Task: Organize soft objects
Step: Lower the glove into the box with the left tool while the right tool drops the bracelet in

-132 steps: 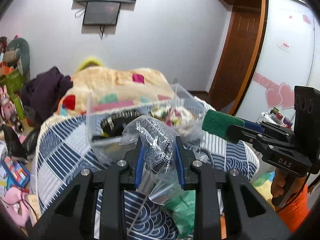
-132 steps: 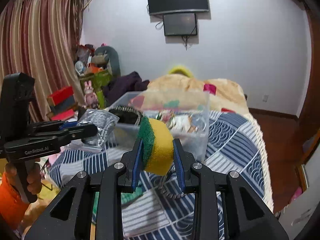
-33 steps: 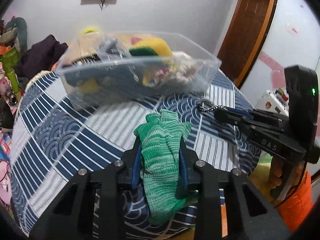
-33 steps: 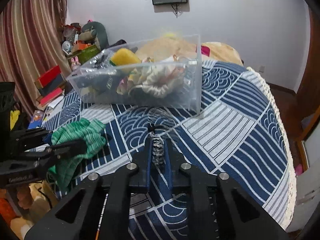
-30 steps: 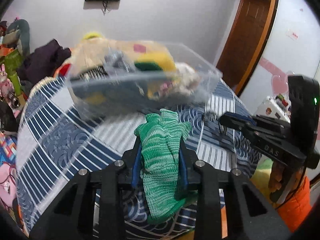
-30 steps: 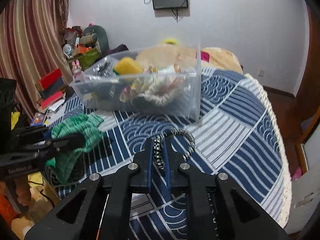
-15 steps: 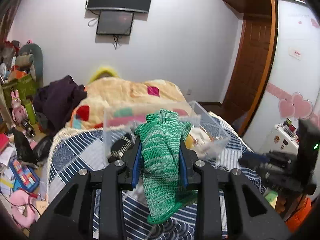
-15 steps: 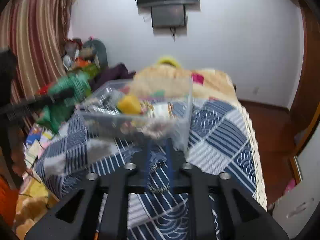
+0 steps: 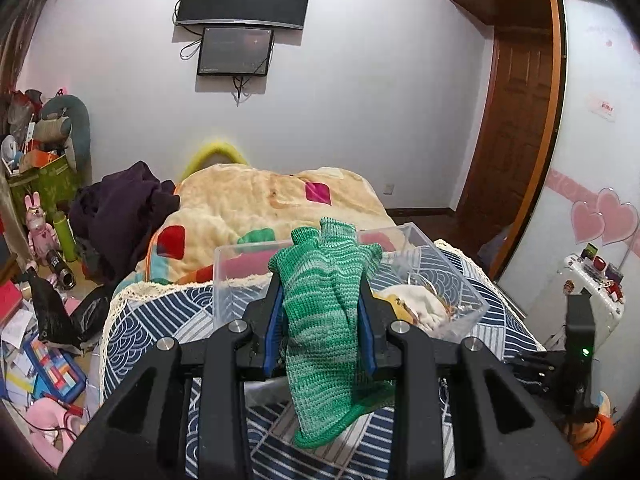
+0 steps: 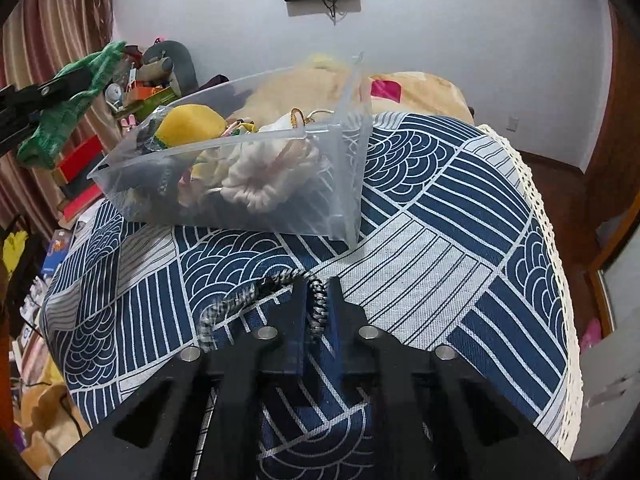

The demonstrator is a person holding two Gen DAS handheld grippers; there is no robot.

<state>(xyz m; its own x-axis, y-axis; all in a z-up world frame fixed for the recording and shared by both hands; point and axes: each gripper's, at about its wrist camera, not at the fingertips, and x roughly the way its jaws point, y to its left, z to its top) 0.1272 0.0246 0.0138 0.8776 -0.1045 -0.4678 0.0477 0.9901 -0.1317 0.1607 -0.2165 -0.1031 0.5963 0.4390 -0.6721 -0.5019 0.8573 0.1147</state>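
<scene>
1. The left gripper (image 9: 320,328) squeezes a green knitted glove (image 9: 326,320) between its jaws, up above the clear plastic box (image 10: 280,184).
2. The right gripper (image 10: 318,304) is pinched tight on a black-and-white braided cord (image 10: 256,292) above the blue patterned cloth (image 10: 460,240).
3. Both things look light and floppy, so hold them by the middle.

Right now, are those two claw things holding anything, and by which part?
Yes. The left gripper clamps a green knitted glove around its middle, fingers up. The right gripper pinches a black-and-white braided cord at one end.
</scene>
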